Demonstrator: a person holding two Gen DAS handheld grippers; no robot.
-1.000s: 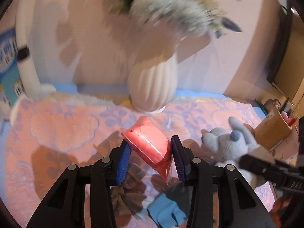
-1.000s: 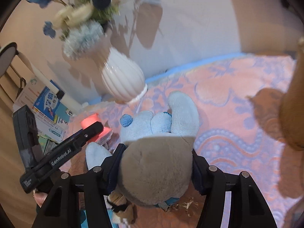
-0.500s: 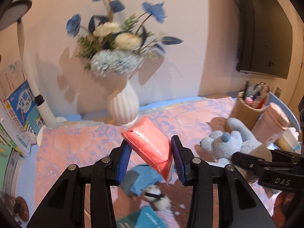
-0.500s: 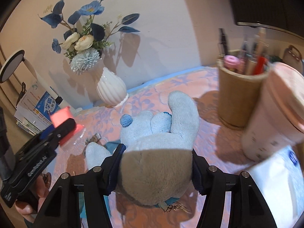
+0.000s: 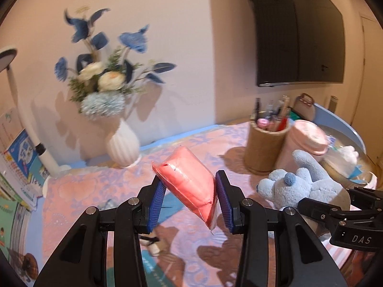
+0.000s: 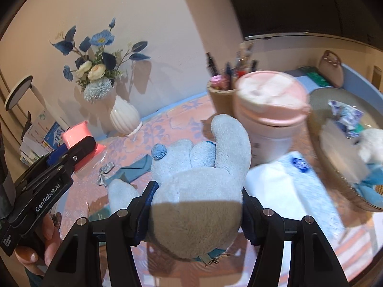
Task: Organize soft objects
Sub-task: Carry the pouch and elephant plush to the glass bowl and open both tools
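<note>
Pink packet: a soft pink packet [image 5: 189,186] in clear wrap, tilted, its upper end toward the wall and its lower end hanging down; lifted clear of the bench.
Left gripper: the left gripper [image 5: 190,199] pinches the pink packet between its blue pads, one pad on each side; in the right wrist view a hand [image 6: 43,246] holds this gripper at the left edge.
Plush toy: a light blue plush toy [image 6: 198,179] with long ears and a darker blue nose, also off the bench, its head pointing away from the camera.
Right gripper: the right gripper [image 6: 198,212] is closed on the plush toy's body, with the pads pressing into the fur on both sides.
Bench: the bench [image 5: 79,191] has a pink and lilac flowered cloth.
Middle of the bench: a blue cloth [image 6: 136,169] and a small bow [image 6: 105,172] lie flat below the two grippers.
Back edge: a white ribbed vase [image 5: 123,141] of blue and cream flowers stands near the wall.
Right side of the bench: a tan pen holder [image 5: 265,143] full of pens, with a pink lidded cup [image 6: 270,110] just beside it.
Far right: a round basket [image 6: 335,160] holds other soft toys; a white and blue towel [image 6: 294,191] lies in front of it.
Left edge: a white lamp [image 5: 14,91] and a stack of books [image 5: 21,157].
</note>
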